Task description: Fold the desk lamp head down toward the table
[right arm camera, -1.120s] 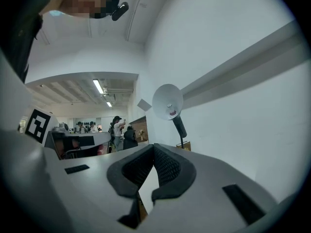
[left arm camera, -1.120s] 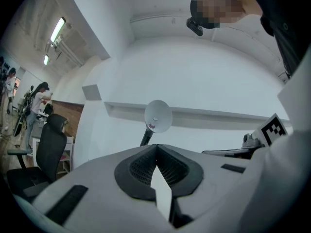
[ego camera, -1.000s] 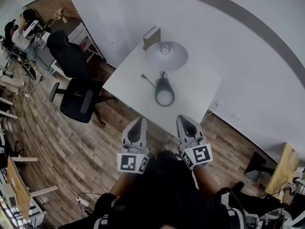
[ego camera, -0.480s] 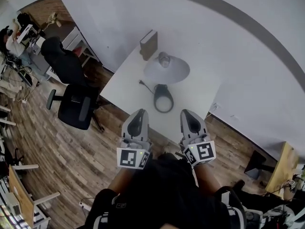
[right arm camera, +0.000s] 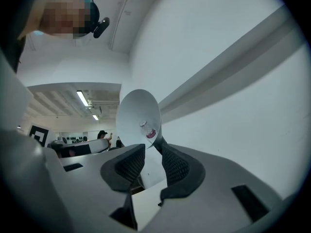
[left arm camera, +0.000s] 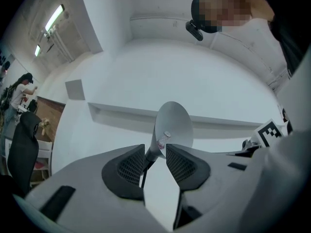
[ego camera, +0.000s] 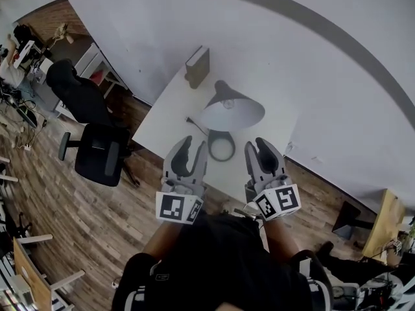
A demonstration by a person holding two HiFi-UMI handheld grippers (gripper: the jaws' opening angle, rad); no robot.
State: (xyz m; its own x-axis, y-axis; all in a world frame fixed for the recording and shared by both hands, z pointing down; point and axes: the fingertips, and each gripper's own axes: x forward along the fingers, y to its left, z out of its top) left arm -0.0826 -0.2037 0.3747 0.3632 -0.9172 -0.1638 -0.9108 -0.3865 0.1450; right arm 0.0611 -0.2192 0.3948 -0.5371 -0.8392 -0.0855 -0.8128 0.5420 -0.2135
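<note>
A desk lamp stands on the white table (ego camera: 170,112): a wide white shade (ego camera: 231,112) tilted up on a dark neck, above a black ring base (ego camera: 222,149). Both grippers hover at the table's near edge, short of the lamp. My left gripper (ego camera: 192,146) sits left of the base, my right gripper (ego camera: 259,146) to its right. Both sets of jaws have just been opening and hold nothing. In the left gripper view the shade (left arm camera: 173,125) shows beyond the open left gripper (left arm camera: 155,152). The right gripper view shows the shade (right arm camera: 138,118) beyond the open right gripper (right arm camera: 153,152).
A brown book (ego camera: 197,67) stands upright at the table's far corner by the white wall. The lamp's cord (ego camera: 192,123) lies left of the base. A black office chair (ego camera: 97,154) stands on the wood floor to the left. People sit at desks far left (ego camera: 16,44).
Both grippers moved forward toward the table's near edge and rose a little. Their jaws went from shut to open. The lamp now appears closer.
</note>
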